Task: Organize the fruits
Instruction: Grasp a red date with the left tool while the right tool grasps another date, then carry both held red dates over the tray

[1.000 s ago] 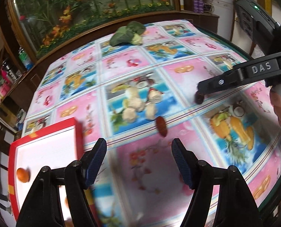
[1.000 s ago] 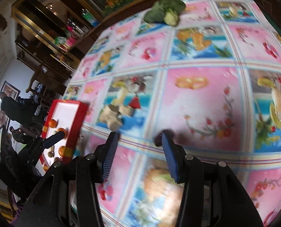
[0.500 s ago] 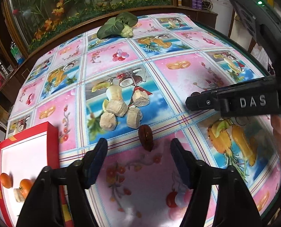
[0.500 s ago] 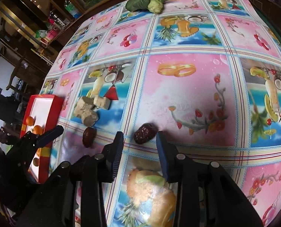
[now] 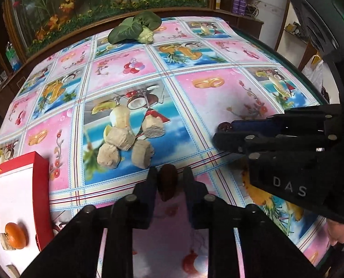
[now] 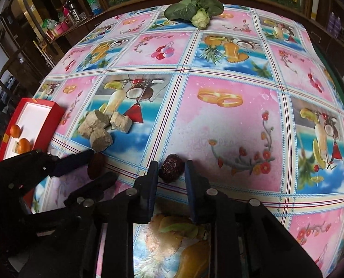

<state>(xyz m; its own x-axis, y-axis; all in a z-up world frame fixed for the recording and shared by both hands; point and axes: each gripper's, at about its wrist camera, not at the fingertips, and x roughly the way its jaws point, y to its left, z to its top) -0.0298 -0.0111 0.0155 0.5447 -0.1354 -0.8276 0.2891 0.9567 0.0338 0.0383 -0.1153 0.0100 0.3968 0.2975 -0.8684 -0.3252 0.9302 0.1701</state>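
Table under a fruit-print oilcloth (image 5: 218, 97), fills both views. Red tray (image 5: 41, 185) at 8 o'clock in the left wrist view; white floor holds two small oranges (image 5: 15, 235) and a pale chunk or two, so sorting is judged begun, not far along. Leafy green vegetable (image 5: 137, 29) at 12 o'clock, far edge, well apart from everything. Cluster of pale beige cut chunks (image 5: 123, 139) at table centre, untouched; cannot tell what they are.

Left gripper (image 5: 168, 180): jaws have just been closing and now clench the left dried date (image 5: 168, 183), which lies on the cloth just below the chunks. Right gripper (image 6: 172, 170): jaws have just been closing around the right dried date (image 6: 172, 168); pads look just at its sides, firm contact uncertain.

Left to do, by judgement: lift both dates, carry to tray at 8 o'clock; then chunks.
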